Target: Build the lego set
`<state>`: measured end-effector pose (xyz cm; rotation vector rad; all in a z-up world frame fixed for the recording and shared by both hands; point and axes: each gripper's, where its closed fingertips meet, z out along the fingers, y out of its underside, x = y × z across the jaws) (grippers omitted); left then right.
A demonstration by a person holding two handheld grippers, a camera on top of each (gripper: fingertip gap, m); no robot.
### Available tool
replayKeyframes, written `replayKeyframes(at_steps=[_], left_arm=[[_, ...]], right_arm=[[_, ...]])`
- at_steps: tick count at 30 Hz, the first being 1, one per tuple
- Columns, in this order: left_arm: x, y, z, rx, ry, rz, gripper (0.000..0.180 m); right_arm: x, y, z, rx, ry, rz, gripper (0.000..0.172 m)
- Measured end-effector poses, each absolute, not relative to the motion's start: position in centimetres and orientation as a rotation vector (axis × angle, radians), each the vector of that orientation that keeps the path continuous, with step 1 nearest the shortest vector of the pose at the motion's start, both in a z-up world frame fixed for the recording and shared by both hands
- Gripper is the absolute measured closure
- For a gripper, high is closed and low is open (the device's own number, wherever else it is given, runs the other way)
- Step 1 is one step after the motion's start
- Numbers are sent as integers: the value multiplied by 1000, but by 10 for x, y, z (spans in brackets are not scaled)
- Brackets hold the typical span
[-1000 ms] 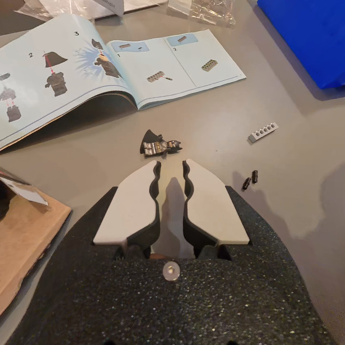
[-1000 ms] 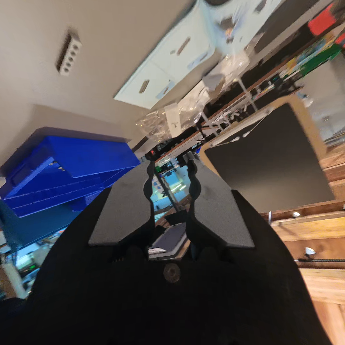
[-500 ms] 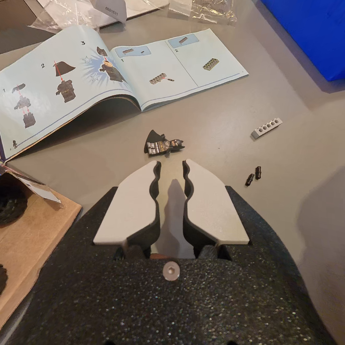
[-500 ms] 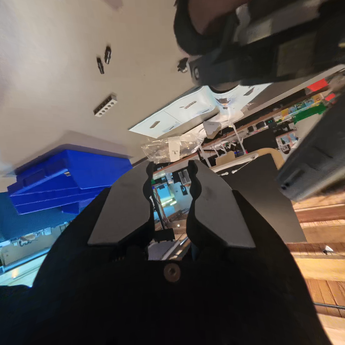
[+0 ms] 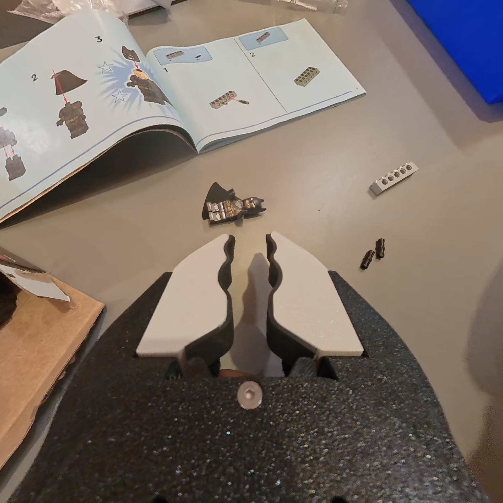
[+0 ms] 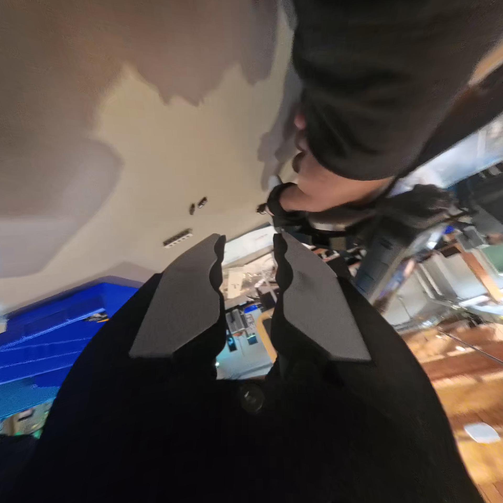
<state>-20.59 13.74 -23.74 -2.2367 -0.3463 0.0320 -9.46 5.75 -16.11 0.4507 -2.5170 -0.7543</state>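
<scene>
In the left wrist view my left gripper (image 5: 250,238) is open with nothing between its pale fingers, just above the grey table. A small black caped toy figure (image 5: 232,207) lies on its back right in front of the fingertips. Two small black pins (image 5: 373,253) lie to the right and a light grey brick with holes (image 5: 394,178) farther right. In the right wrist view, which is turned over and blurred, my right gripper (image 6: 249,239) is open and empty in the air. The grey brick (image 6: 177,238) and the pins (image 6: 198,204) show beyond it.
An open instruction booklet (image 5: 190,89) lies at the back. A blue box (image 5: 468,40) is at the back right, also seen in the right wrist view (image 6: 54,326). A cardboard box (image 5: 35,340) sits at the left. A person's hand and dark sleeve (image 6: 353,109) hold the other gripper. Across from one pair of fingers to the other is roughly 15 cm.
The right gripper has swung and rolled, so the person's hand and the other gripper now fill its upper right. The left gripper has barely shifted; both jaws stayed open.
</scene>
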Motion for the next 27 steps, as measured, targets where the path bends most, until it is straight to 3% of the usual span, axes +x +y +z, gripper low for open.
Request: replayKeyframes(at_steps=[6, 13, 19, 23, 27], left_arm=[[-206, 138, -241, -2248, -345, 38, 158], [-206, 139, -244, -2253, -342, 29, 158], [-207, 138, -238, -2221, -341, 25, 158], [-205, 140, -237, -2211, -335, 8, 158], [-199, 144, -235, -2206, -291, -1, 158]], right_arm=[[-139, 124, -150, 192, -2488, -991, 133], [-148, 116, -155, 268, -2406, -1021, 133], [-163, 118, -159, -1, -2587, -568, 134], [-198, 184, -139, -452, -2590, -248, 134], [-206, 261, -155, -856, -2533, -54, 134]])
